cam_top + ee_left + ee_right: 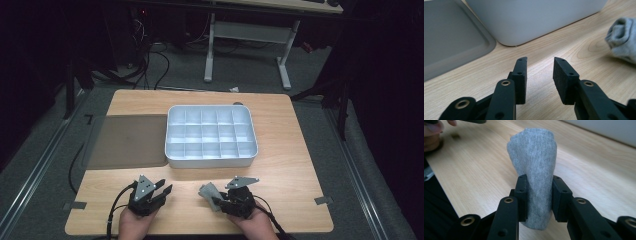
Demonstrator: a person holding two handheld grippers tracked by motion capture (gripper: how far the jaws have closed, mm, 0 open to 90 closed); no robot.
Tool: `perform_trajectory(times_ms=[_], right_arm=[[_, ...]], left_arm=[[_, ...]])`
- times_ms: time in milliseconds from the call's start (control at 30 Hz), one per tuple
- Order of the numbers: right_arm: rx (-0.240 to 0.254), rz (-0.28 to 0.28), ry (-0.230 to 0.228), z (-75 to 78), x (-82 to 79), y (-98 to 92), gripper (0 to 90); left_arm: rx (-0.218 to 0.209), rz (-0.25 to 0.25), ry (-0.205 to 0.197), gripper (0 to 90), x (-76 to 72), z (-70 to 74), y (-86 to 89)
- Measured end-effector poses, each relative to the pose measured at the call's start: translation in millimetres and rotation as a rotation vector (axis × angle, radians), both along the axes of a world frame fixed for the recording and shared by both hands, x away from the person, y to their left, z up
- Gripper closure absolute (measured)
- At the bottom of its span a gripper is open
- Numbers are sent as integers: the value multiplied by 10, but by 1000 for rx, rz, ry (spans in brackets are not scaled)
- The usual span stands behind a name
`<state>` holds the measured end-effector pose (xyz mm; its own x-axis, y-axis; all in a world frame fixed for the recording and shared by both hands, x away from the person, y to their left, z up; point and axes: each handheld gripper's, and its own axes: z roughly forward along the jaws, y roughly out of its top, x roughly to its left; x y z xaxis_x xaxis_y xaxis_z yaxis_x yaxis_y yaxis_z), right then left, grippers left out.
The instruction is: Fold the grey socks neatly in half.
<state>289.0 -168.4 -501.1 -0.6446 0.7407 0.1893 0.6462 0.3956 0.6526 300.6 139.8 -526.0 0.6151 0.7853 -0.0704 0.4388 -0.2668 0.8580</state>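
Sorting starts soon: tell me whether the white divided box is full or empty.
Empty: in the high view every compartment of the white divided box shows bare bottom; the rolled grey sock sits in the right gripper.

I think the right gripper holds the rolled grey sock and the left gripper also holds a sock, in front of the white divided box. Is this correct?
Not quite. The left gripper holds nothing: in the left gripper view its jaws stand apart over bare table. The rest is right: the right gripper is clamped on the rolled grey sock, in front of the white divided box.
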Motion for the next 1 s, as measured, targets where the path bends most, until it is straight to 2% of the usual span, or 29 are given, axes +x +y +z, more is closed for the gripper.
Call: perform_trajectory(times_ms=[200, 267, 367, 633, 800, 900, 1000], right_arm=[[-89, -10, -28, 85, 18, -162, 709], [-122, 1, -46, 90, 19, -195, 709], [-135, -11, -30, 91, 30, -260, 710], [-173, -47, -9, 93, 63, -442, 709], [-183, -77, 5, 130, 72, -544, 710], [-196, -96, 11, 163, 82, -638, 709], [-207, -109, 18, 194, 95, -707, 709]], left_arm=[[-20, 34, -2, 581, -23, 6, 79], [-46, 45, 5, 567, -31, 9, 113], [-64, 53, 16, 558, -43, 8, 171], [-56, 62, 14, 556, -84, 10, 253], [-62, 62, 20, 553, -78, 9, 256], [-81, 50, 26, 550, -77, 15, 247], [-80, 44, 18, 545, -78, 25, 236]])
